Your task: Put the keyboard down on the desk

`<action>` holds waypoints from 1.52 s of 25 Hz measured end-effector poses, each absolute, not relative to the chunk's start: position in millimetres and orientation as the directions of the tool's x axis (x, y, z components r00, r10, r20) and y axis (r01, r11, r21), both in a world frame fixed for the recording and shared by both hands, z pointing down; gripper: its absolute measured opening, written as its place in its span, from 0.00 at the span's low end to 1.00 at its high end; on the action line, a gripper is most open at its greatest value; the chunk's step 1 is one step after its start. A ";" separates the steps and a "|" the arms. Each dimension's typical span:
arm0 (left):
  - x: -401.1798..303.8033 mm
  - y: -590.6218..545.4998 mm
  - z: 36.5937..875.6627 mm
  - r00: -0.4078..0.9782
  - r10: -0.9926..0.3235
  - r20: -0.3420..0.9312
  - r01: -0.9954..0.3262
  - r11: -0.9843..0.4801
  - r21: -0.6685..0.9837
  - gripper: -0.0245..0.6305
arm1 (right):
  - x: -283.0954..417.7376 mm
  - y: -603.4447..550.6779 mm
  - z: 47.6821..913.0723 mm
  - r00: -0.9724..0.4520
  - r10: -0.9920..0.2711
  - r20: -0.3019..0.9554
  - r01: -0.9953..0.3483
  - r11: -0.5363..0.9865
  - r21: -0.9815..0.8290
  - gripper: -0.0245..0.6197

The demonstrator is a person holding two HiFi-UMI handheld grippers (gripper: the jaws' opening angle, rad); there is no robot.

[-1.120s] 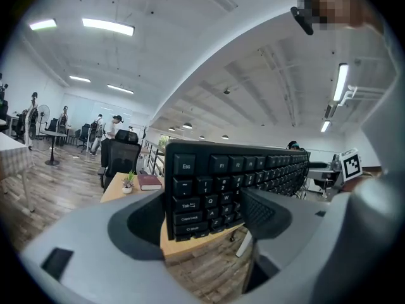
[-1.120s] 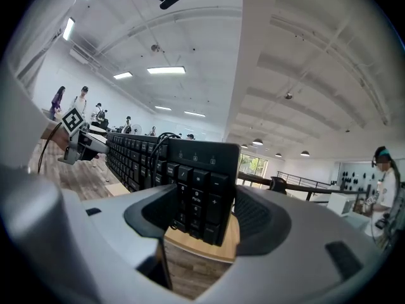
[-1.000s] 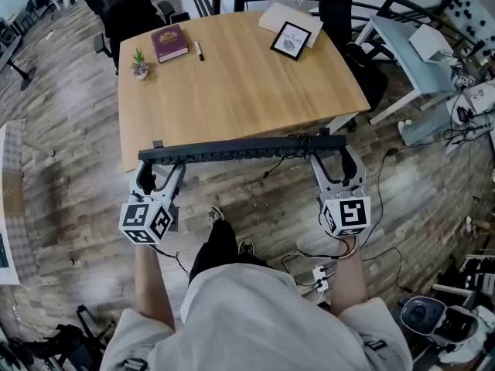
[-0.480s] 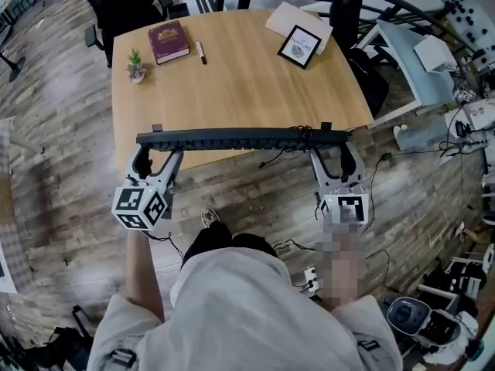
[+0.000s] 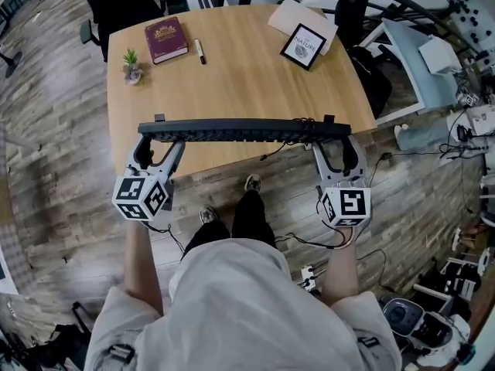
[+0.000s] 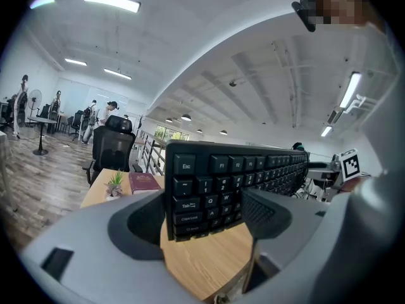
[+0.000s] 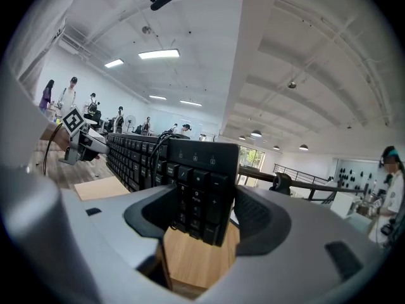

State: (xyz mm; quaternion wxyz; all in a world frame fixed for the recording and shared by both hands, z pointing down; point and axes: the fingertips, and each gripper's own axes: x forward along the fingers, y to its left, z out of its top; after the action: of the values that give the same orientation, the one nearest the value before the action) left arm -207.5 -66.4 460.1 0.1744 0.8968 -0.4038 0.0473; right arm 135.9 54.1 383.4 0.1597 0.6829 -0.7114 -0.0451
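Observation:
A long black keyboard [image 5: 244,130] hangs level in the air over the near edge of the wooden desk [image 5: 232,76], keys facing the person. My left gripper [image 5: 158,141] is shut on its left end and my right gripper [image 5: 334,141] is shut on its right end. In the left gripper view the Esc end of the keyboard [image 6: 215,189] stands clamped between the jaws of my left gripper [image 6: 205,214], with desk wood below. In the right gripper view the numpad end [image 7: 199,185] sits in my right gripper [image 7: 199,217]; a coiled cable lies on the keys.
At the desk's far side lie a maroon book [image 5: 165,39], a marker [image 5: 199,50], a small potted plant [image 5: 131,63] and a framed card [image 5: 302,46] on a paper pad [image 5: 290,15]. A black chair [image 5: 116,6] stands behind. Cables [image 5: 309,242] trail on the floor.
Both grippers have carried the keyboard forward, from just before the desk's near edge to over it. The person has stepped closer to the desk.

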 end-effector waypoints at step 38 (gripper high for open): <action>-108.2 -182.0 511.8 0.416 -0.823 0.386 -0.903 -0.322 0.286 0.60 | 260.1 -175.7 457.0 -0.341 -0.897 0.282 -0.911 0.389 0.134 0.47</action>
State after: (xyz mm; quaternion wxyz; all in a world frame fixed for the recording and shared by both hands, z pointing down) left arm -108.2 -182.0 511.8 0.2330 0.8085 -0.5337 0.0850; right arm 260.1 -175.7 457.0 0.1563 0.5521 -0.8186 0.0237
